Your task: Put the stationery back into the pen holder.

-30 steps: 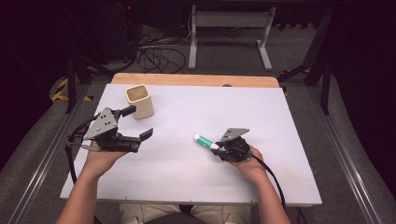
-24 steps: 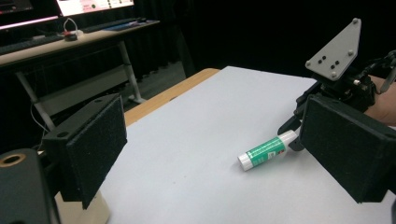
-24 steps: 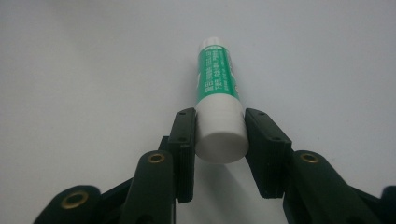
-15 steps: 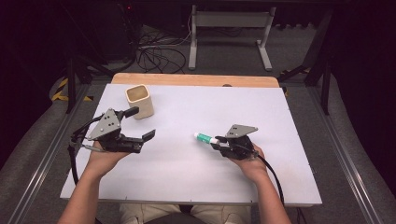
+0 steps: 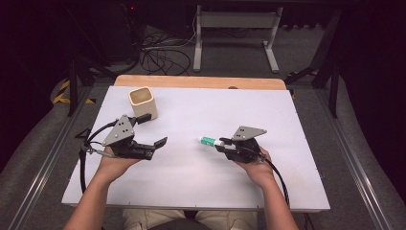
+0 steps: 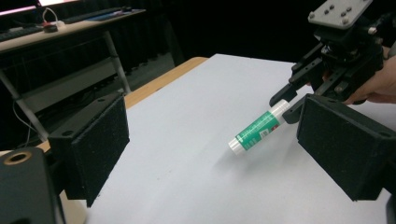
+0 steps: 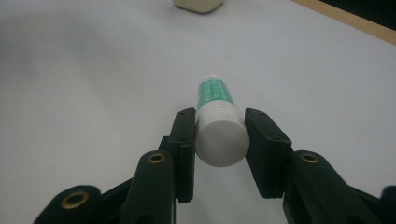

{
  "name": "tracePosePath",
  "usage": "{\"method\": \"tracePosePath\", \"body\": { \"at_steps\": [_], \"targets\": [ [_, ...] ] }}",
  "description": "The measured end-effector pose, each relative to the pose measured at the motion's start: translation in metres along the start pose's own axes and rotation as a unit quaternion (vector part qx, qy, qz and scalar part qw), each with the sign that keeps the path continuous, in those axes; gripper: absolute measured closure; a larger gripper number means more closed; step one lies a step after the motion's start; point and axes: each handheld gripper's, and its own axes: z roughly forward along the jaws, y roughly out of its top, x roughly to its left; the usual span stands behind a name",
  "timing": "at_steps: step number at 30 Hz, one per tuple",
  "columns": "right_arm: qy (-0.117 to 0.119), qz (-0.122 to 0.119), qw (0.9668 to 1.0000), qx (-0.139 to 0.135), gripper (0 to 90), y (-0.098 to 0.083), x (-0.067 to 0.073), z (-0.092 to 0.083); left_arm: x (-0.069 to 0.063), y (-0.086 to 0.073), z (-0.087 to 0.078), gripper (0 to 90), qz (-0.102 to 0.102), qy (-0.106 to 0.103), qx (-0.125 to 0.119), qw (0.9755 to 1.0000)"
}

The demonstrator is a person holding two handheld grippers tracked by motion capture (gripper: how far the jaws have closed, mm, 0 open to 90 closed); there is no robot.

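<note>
- Nearest me, my right gripper (image 7: 219, 135) is clamped on the white cap end of a tube (image 7: 215, 100). In the right gripper view both jaws press the cap's sides, and the green-labelled body points away over the table (image 7: 93, 70).
- From the high view I see the same gripper (image 5: 221, 142) at right of centre, the tube (image 5: 208, 140) sticking out toward the left, its far end low over the white top. I think it is lifted clear, since the left gripper view shows a faint shadow under it, but I cannot be sure.
- The left gripper view gives what the others lack: the tube (image 6: 258, 129) from the side, tilted, its clear tip lower than the capped end held by the right gripper (image 6: 290, 101).
- My left gripper (image 5: 152, 130) sits at the left of the table (image 5: 191, 182), jaws wide apart and holding nothing. Its two black pads (image 6: 95, 144) frame the tube in its own view, well apart from it.
- Beyond the left gripper, a beige cup (image 5: 142, 101) stands upright near the table's far left corner, one jaw tip just beside it. Its base (image 7: 198, 4) shows at the top of the right gripper view.
- Past the far edge, a metal stand (image 5: 237, 36) and loose cables (image 5: 158, 55) lie on the dark floor.
</note>
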Motion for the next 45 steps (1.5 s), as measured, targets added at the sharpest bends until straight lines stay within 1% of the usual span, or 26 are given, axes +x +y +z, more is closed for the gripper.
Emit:
{"method": "tracePosePath", "body": {
  "at_steps": [2, 4, 8, 11, 15, 18, 20, 25, 26, 29, 30, 31, 32, 33, 34, 35, 38, 39, 40, 42, 43, 45],
  "targets": [
    [0.003, 0.005, 1.0, -0.002, 65.8, 0.003, 0.001, -0.001, -0.003, -0.002, 0.005, 11.0, 0.004, -0.002, 0.006, 1.0],
    [0.005, 0.007, 1.0, -0.002, 65.8, 0.004, 0.001, -0.002, -0.005, -0.003, 0.01, 11.3, 0.013, -0.006, 0.013, 0.9998],
    [0.006, 0.014, 0.9999, -0.004, 65.8, 0.009, 0.001, -0.005, -0.008, -0.005, 0.017, 14.0, 0.023, -0.009, 0.018, 0.9995],
    [0.006, 0.016, 0.9998, -0.005, 65.8, 0.011, 0.002, -0.007, -0.01, -0.007, 0.022, 14.3, 0.022, -0.012, 0.022, 0.9994],
    [0.007, 0.02, 0.9998, -0.003, 65.8, 0.015, 0.002, -0.009, -0.013, -0.009, 0.028, 15.1, 0.03, -0.015, 0.027, 0.9991],
    [0.011, 0.026, 0.9996, -0.002, 65.9, 0.019, 0.002, -0.01, -0.017, -0.011, 0.033, 17.3, 0.04, -0.011, 0.028, 0.9987],
    [0.012, 0.027, 0.9996, -0.001, 65.9, 0.022, 0.003, -0.01, -0.018, -0.011, 0.035, 17.9, 0.04, -0.012, 0.029, 0.9987],
    [0.015, 0.031, 0.9994, 0.001, 65.9, 0.029, 0.003, -0.012, -0.023, -0.013, 0.042, 18.6, 0.052, -0.014, 0.037, 0.9978],
    [0.015, 0.031, 0.9994, 0.001, 65.8, 0.03, 0.003, -0.013, -0.023, -0.013, 0.044, 18.8, 0.059, -0.013, 0.039, 0.9974],
    [0.02, 0.035, 0.9992, 0.002, 65.8, 0.033, 0.002, -0.014, -0.025, -0.015, 0.049, 19.6, 0.063, -0.013, 0.043, 0.997],
    [0.021, 0.036, 0.9991, 0.004, 65.9, 0.034, 0.002, -0.014, -0.026, -0.017, 0.053, 20.1, 0.069, -0.012, 0.047, 0.9965],
    [0.021, 0.038, 0.999, 0.005, 65.8, 0.034, 0.002, -0.014, -0.026, -0.017, 0.053, 20.4, 0.069, -0.012, 0.047, 0.9965],
    [0.023, 0.041, 0.9989, 0.006, 65.8, 0.035, 0.003, -0.014, -0.027, -0.017, 0.056, 20.7, 0.078, -0.011, 0.05, 0.9957],
    [0.023, 0.041, 0.9989, 0.006, 65.8, 0.035, 0.003, -0.014, -0.027, -0.017, 0.056, 21.3, 0.078, -0.011, 0.05, 0.9957],
    [0.023, 0.044, 0.9987, 0.01, 65.9, 0.036, 0.003, -0.013, -0.029, -0.018, 0.059, 22.2, 0.086, -0.011, 0.05, 0.995],
    [0.023, 0.044, 0.9987, 0.01, 65.9, 0.036, 0.003, -0.013, -0.029, -0.018, 0.059, 22.9, 0.086, -0.011, 0.05, 0.995],
    [0.028, 0.05, 0.9982, 0.015, 65.9, 0.038, 0.002, -0.013, -0.031, -0.017, 0.064, 23.9, 0.099, -0.013, 0.054, 0.9935],
    [0.03, 0.052, 0.998, 0.018, 65.9, 0.039, 0.002, -0.012, -0.033, -0.017, 0.068, 24.4, 0.104, -0.015, 0.056, 0.9929],
    [0.031, 0.052, 0.998, 0.019, 65.9, 0.04, 0.002, -0.012, -0.033, -0.017, 0.068, 24.8, 0.104, -0.015, 0.056, 0.9929],
    [0.033, 0.054, 0.9978, 0.02, 65.9, 0.041, 0.002, -0.011, -0.035, -0.016, 0.073, 25.4, 0.111, -0.016, 0.058, 0.992],
    [0.033, 0.054, 0.9978, 0.02, 65.9, 0.041, 0.002, -0.011, -0.035, -0.016, 0.073, 25.5, 0.111, -0.016, 0.058, 0.992],
    [0.037, 0.056, 0.9975, 0.02, 65.8, 0.044, 0.002, -0.011, -0.037, -0.016, 0.077, 26.3, 0.117, -0.014, 0.061, 0.9912]
  ]
}}
